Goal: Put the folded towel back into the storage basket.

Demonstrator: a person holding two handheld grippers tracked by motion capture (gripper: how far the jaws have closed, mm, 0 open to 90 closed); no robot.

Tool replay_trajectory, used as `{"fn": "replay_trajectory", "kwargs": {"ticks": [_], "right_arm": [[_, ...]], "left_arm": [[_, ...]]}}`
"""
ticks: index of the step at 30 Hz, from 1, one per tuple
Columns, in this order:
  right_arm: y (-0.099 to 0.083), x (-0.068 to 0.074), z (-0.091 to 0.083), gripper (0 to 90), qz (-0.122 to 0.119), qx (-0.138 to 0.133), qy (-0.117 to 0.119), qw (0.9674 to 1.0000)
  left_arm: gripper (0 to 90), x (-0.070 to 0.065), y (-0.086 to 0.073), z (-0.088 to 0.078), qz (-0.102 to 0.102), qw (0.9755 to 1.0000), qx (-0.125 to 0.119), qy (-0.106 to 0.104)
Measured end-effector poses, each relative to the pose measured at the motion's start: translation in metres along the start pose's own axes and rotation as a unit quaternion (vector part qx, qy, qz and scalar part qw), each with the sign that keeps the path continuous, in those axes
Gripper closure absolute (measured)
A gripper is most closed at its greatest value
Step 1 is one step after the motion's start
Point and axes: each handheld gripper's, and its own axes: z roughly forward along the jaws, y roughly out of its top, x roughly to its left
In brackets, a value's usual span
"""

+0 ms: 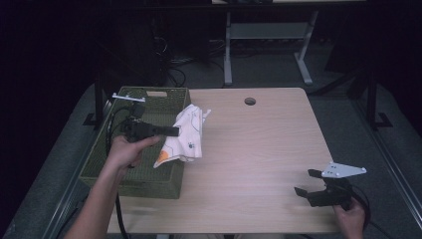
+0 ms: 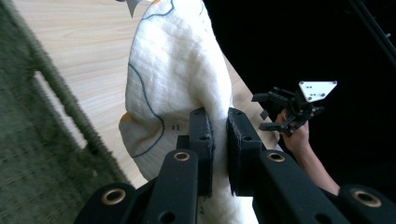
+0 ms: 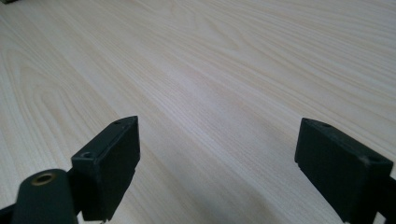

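Nearest, at the desk's (image 1: 259, 149) front edge, the right claw (image 1: 304, 182) is held low by the right hand (image 1: 351, 215), its jaws spread wide with nothing between them; a grey three-cornered plate (image 1: 343, 171) is carried on top of it. In the right gripper view the right claw (image 3: 217, 154) is seen just above bare desk (image 3: 210, 70), a pale wood surface with long flowing grain.

Further in, at the left, the left claw (image 1: 174, 131) is gripped by the left hand (image 1: 127, 149), the forearm entering from the bottom edge. Its jaws are closed narrowly on a cloth (image 1: 186, 137), white with thin dark lines and an orange patch at its lower corner. The cloth is held up off the surface, hanging over the right rim of a basket (image 1: 112, 172). In the left gripper view the cloth (image 2: 177, 79) is seen pinched by a fold in the left claw (image 2: 219, 140), with the desk (image 2: 79, 42) behind it and the right claw (image 2: 268, 112) well apart in the distance.

The basket, olive green and of fine mesh, is set at the desk's left edge; whether anything lies inside cannot be told. A round hole (image 1: 250, 101) is cut near the desk's far edge.

Beyond the desk, grey floor (image 1: 268, 64) is seen, with white legs (image 1: 228, 50) of another table, loose cables (image 1: 171, 62) and dark stands. The rest of the room is lost in darkness.
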Motion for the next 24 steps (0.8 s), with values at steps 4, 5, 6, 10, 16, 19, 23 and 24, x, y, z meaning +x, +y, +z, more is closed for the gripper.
{"fn": "replay_trajectory", "kwargs": {"ticks": [4,5,6,10,16,19,23,24], "right_arm": [[0.000,-0.001,0.000,13.6,-0.001,-0.002,-0.001,1.0000],[0.000,-0.001,0.000,13.5,0.000,-0.002,-0.001,1.0000],[0.000,-0.001,0.000,13.5,0.000,-0.002,-0.001,1.0000],[0.000,-0.002,0.000,13.6,0.003,-0.003,-0.003,1.0000],[0.000,-0.003,0.000,13.5,0.007,-0.002,-0.005,1.0000],[-0.001,-0.003,0.000,13.5,0.007,-0.002,-0.006,1.0000],[-0.001,-0.003,0.000,13.5,0.009,-0.001,-0.007,0.9999],[-0.001,-0.003,-0.001,13.5,0.010,-0.001,-0.008,0.9999]], "left_arm": [[82.3,0.002,0.001,-0.012,0.002,0.9999,-0.005,0.013],[82.3,0.003,0.002,-0.017,0.001,0.9999,-0.009,0.014],[82.3,0.003,0.002,-0.017,0.001,0.9999,-0.009,0.014],[82.3,0.007,0.004,-0.029,-0.001,0.9996,-0.009,0.026],[82.3,0.011,0.005,-0.040,-0.001,0.9989,-0.012,0.046],[82.3,0.014,0.005,-0.046,0.002,0.9980,-0.010,0.063],[82.3,0.016,0.006,-0.051,0.005,0.9965,-0.005,0.083],[82.3,0.016,0.006,-0.053,0.005,0.9962,-0.006,0.087]]}}
